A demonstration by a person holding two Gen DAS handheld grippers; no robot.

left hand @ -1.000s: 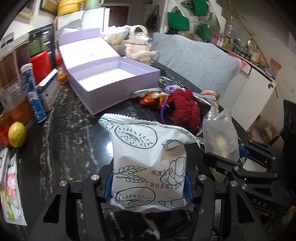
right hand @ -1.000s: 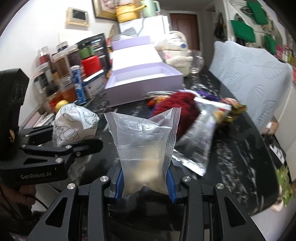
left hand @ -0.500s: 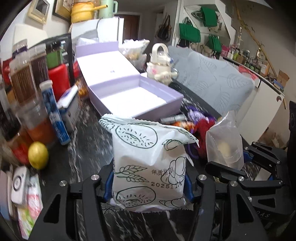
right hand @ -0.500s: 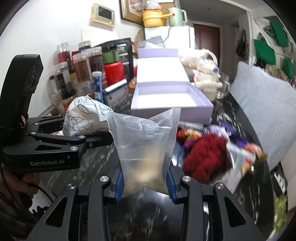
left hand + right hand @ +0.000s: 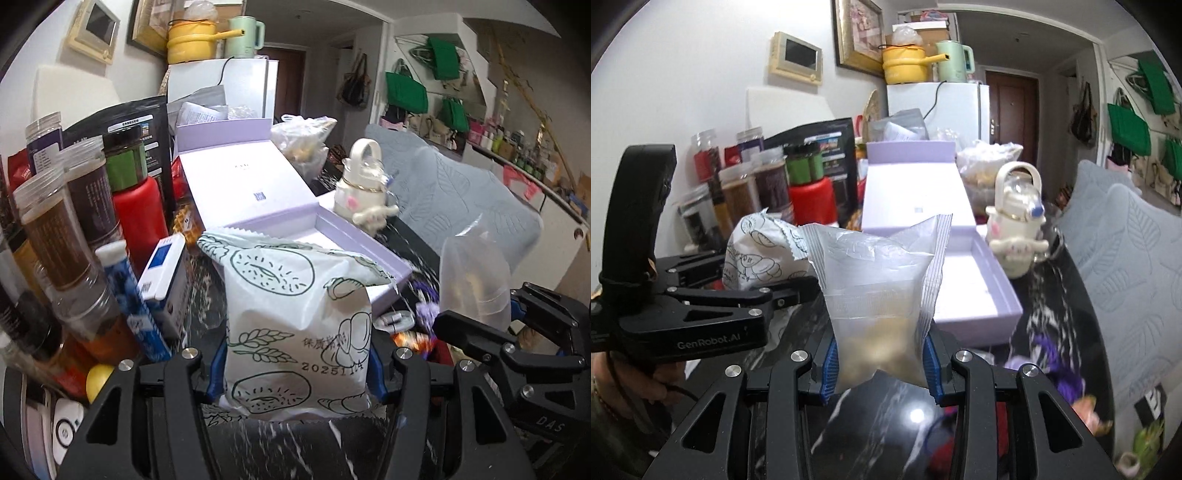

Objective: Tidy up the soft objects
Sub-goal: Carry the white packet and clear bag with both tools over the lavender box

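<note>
In the left wrist view, the left gripper (image 5: 297, 363) clamps the lower half of a puffy white snack bag printed with green bread drawings (image 5: 295, 317), held clear of the dark marble table (image 5: 295, 450), just short of the open lilac cardboard box (image 5: 384, 258). It looks light, air-filled and crushable.

In the right wrist view, the right gripper (image 5: 882, 363) pinches a frosted clear plastic pouch with pale contents (image 5: 881, 291) near its bottom. The film looks slippery; low, gentle holds suit both.
</note>
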